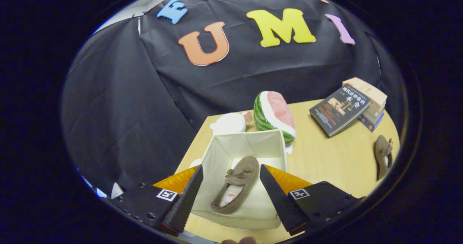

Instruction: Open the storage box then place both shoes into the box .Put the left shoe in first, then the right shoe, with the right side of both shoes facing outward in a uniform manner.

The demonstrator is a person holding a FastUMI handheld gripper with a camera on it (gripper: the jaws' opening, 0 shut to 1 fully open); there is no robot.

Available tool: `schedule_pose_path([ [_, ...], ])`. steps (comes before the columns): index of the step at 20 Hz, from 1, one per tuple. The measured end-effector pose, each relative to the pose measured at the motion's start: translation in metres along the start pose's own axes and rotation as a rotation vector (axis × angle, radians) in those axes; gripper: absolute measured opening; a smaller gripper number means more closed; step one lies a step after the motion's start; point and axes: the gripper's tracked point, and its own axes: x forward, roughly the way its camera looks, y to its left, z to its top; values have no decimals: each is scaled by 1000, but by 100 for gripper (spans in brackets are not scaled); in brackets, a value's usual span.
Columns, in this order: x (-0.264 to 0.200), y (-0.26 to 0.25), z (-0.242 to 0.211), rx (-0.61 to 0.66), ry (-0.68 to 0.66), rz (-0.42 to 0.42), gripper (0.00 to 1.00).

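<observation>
Shoe number one (237, 186) lies inside the storage box (220, 153), a brown slipper-like thing with a small bow on top, resting on the pale bottom with its toe toward the far wall and its opening toward me. From where I sit it runs at a slant across the box floor, sole down. The box is open at the top, its cream fabric walls standing upright, and it sits on the desk (325, 157) just ahead of my gripper (229, 191).

My jaws are spread wide and hold nothing; I see the shoe and the box interior in the gap between the two black ribbed fingers (186, 200), which frame the near part of the box from above. I cannot tell whether either finger touches the box rim.

The second shoe (382, 156), same brown, lies well apart on the desk, far off beyond the right finger.

Behind the box, touching or nearly touching its far right corner, stands a plush watermelon slice (275, 115), and beside that a white round plush (229, 123). Further back on the right side of the desk a stack of books (347, 106) rests, the dark top one leaning off the others.
</observation>
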Motion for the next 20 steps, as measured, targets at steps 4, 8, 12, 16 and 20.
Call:
schedule_pose_path([
  [4,-51,-50,19,-80,-78,-30,96],
  [8,-101,-134,35,-96,-139,-110,96],
  [12,-155,-223,45,-134,-190,-197,96],
  [16,-188,-320,30,-174,-172,-255,96],
  [20,-189,-413,-4,-149,-70,-310,96],
])
